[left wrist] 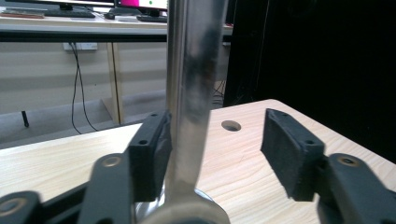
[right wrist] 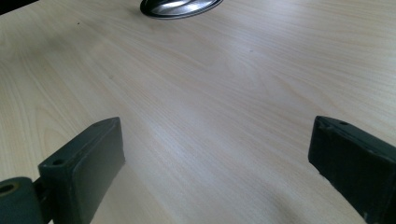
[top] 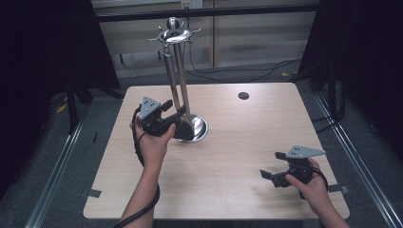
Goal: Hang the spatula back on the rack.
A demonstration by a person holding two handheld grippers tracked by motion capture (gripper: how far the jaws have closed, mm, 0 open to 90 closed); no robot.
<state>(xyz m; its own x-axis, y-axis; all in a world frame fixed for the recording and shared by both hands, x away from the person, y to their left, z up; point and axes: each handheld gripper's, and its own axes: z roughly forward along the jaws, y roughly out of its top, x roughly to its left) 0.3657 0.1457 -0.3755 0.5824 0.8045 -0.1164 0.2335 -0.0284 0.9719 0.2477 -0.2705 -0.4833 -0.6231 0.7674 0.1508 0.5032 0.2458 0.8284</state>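
Item 1, left gripper [top: 167,114]: hovering over the table [top: 228,190] beside the utensil stand [top: 177,35], with its jaws reaching around a hanging metal utensil [top: 183,102]. In the left gripper view the jaws are standing parted; the utensil's shiny handle [left wrist: 189,93] is passing upright between them, lying against the pad [left wrist: 156,154] on the view's left side or just beside it, which of the two cannot be told. The pad on the other side is sitting well apart from the handle, so the grip is released rather than clenched. The utensil's broad lower end is sitting just ahead of the jaws, low in that view.

Item 2, utensil stand: standing upright just beyond the left gripper, its round steel base [top: 199,128] resting on the table immediately past the jaw tips, its hooked top rising well above the gripper.

Item 3, cable hole [top: 243,95]: lying in the table farther out, beyond the stand and to its right.

Item 4, right gripper [top: 270,176]: resting low near the table's near right edge, well apart from the stand. Its jaws are standing wide, with bare wood between them; nothing is being held or touched. The stand's base [right wrist: 180,7] is showing far ahead of them.
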